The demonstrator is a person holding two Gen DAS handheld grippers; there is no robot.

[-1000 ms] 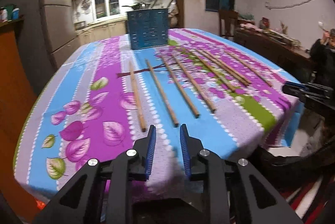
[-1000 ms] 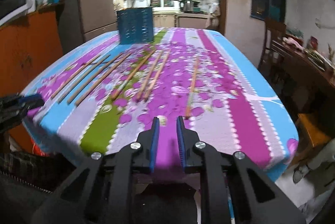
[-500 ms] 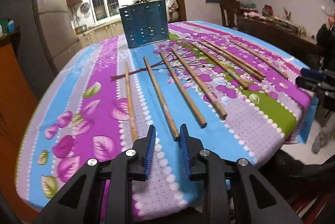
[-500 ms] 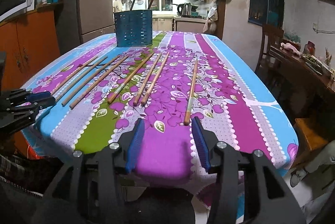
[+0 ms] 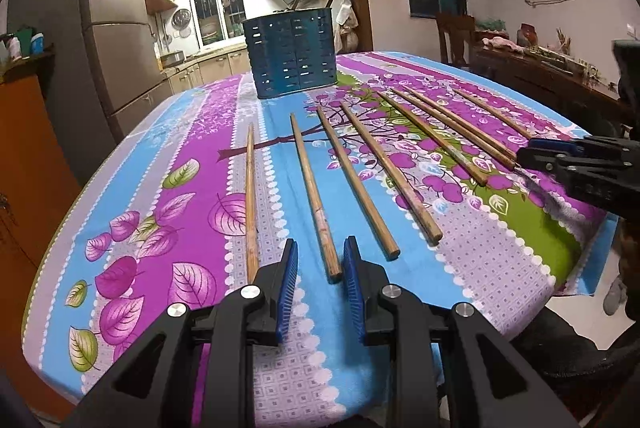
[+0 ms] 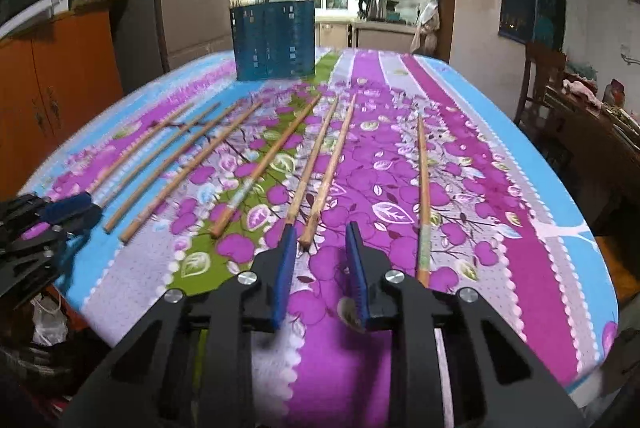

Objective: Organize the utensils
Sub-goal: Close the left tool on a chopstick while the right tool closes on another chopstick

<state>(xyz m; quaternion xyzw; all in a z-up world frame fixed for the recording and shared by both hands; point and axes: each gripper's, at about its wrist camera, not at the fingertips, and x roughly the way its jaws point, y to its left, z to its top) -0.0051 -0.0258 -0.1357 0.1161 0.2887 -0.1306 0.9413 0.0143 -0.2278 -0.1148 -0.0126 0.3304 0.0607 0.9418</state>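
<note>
**Thin, stiff, light chopsticks; best taken near the thick end**

Eight wooden chopsticks laid in a loose fan on the floral tablecloth (image 5: 132, 188), thick ends toward the near edge, tips toward the blue slotted utensil holder (image 5: 294, 54) standing at the far end; holder already carrying a few handles, hard to tell what kind.

Left gripper (image 5: 320, 260) narrowly parted and empty, poised just short of the butt of the second chopstick from the left (image 5: 316, 204); leftmost chopstick (image 5: 251, 196) just beside its left pad.

Right gripper (image 6: 321, 244) closing, nothing yet pressed between the pads, though the butt of one chopstick (image 6: 330, 168) sits close in front of the gap; its neighbour (image 6: 314, 160) almost touching alongside; lone chopstick (image 6: 423, 196) off to the right.

Judged light, rigid, smooth and round, so likely to roll or slip; lying flat on soft cloth, so awkward to get under; probably best pinched across the thicker end, one at a time, watching for dragging the neighbour or snagging cloth.
</note>
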